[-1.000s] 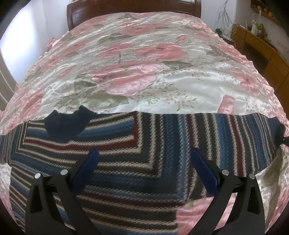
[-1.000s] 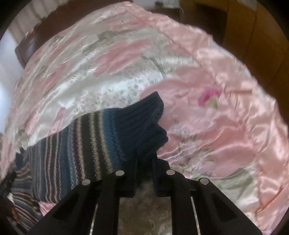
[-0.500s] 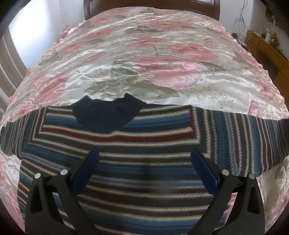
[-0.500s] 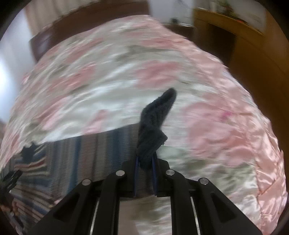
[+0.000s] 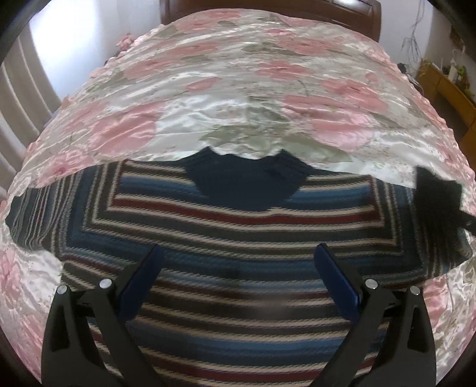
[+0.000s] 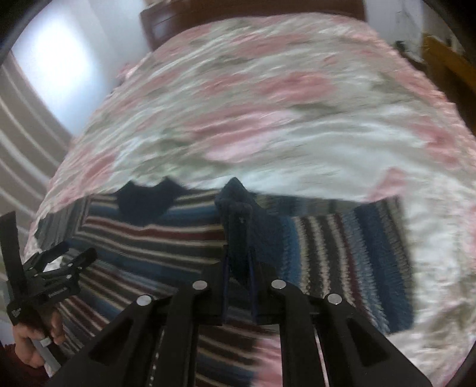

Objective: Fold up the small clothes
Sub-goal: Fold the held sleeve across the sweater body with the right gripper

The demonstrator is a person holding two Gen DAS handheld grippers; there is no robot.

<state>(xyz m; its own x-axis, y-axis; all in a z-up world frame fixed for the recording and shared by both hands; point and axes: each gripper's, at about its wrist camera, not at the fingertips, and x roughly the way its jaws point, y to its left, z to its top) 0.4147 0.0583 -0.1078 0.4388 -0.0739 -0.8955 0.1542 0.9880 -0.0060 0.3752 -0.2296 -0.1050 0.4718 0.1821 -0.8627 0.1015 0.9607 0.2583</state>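
On the floral bedspread (image 5: 238,98), the striped sweater (image 5: 238,238) lies flat, navy collar (image 5: 247,184) at 12 o'clock. My left gripper (image 5: 238,274) hangs above its chest, jaws spread wide, empty. My right gripper (image 6: 238,268) is clamped on the navy sleeve cuff (image 6: 238,208), sleeve (image 6: 342,253) trailing toward 3 o'clock.

Black tool (image 5: 238,259), blue pads (image 5: 336,279), silver screws.

Bed (image 5: 238,89): pink-and-white floral satin cover, dark wooden headboard (image 5: 267,9) at 12 o'clock. On it, toward my 6 o'clock: one striped knit sweater (image 5: 238,238), navy collar facing 12.
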